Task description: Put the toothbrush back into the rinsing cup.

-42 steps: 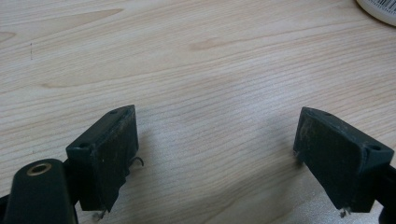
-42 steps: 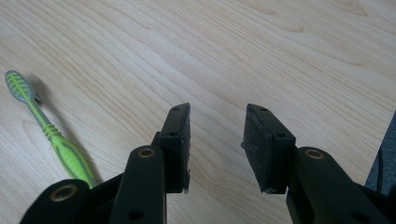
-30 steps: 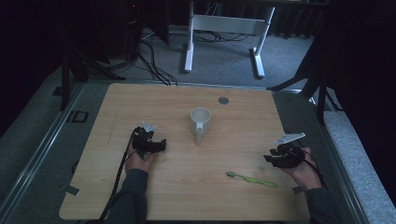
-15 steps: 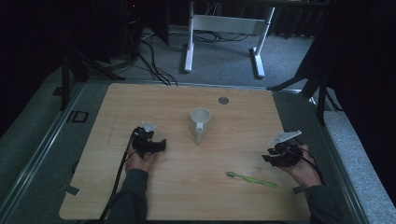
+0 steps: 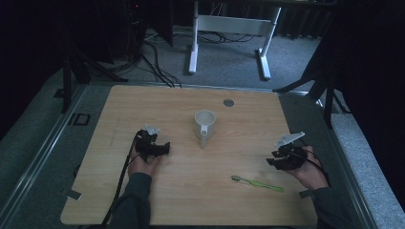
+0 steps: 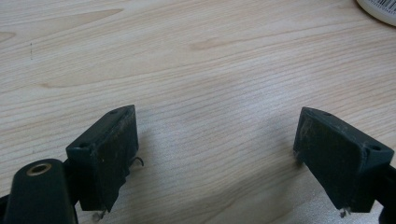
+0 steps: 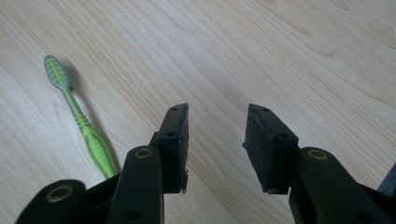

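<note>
on my screen the right gripper (image 5: pixel 282 161) sits low over the wooden table (image 5: pixel 143 105) near its right edge, held in the person's right hand (image 5: pixel 310 171). its jaws stand partly apart with bare wood between them; nothing is gripped. the green toothbrush (image 5: pixel 257 183) lies flat on the table just beside this gripper, toward the person and a little toward the table's middle, not touching it. in the right gripper view the toothbrush (image 7: pixel 81 123) lies left of the jaws, bristle head pointing away, its handle passing under the gripper body at the bottom of the frame.

the left gripper (image 5: pixel 155 148) rests left of centre, held in the person's left hand (image 5: pixel 143 164). in the left gripper view its jaws are spread wide, released, over bare wood.

a white mug (image 5: pixel 205 125) stands upright at the table's middle, between the two grippers and well apart from both, handle toward the person. a small round grey disc (image 5: pixel 229 102) sits near the far edge.
</note>
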Motion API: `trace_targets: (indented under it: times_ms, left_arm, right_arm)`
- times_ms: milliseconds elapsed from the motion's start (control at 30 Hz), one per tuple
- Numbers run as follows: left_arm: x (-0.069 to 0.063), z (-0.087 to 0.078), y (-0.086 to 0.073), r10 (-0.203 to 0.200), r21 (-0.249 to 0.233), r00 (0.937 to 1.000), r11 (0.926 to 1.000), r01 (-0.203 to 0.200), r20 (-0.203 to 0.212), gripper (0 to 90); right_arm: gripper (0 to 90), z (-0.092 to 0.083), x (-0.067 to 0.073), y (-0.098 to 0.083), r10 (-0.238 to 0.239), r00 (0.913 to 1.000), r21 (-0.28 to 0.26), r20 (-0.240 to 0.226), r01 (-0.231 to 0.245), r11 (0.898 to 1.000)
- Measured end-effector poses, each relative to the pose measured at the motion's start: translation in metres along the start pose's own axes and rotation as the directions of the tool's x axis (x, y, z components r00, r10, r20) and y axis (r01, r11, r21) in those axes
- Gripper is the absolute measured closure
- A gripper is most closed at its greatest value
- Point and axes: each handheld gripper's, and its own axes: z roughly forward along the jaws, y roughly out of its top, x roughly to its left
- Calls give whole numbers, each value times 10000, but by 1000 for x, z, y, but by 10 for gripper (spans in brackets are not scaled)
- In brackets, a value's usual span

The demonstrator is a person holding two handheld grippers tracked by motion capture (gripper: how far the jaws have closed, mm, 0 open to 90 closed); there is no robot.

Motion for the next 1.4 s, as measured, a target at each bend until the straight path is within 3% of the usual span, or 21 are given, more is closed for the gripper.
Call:
trace_targets:
  times_ms: [633, 1400]
  left_arm:
    - [0, 0, 0, 1, -1, 10000, 10000, -1, -1, 144]
    - [0, 0, 0, -1, -2, 10000, 10000, 1, -1, 144]
  right_arm:
    - [582, 4, 7, 12, -652, 9976, 341, -228, 660, 9972]
    - [577, 8, 14, 20, -1090, 9909, 551, -791, 1135, 9920]
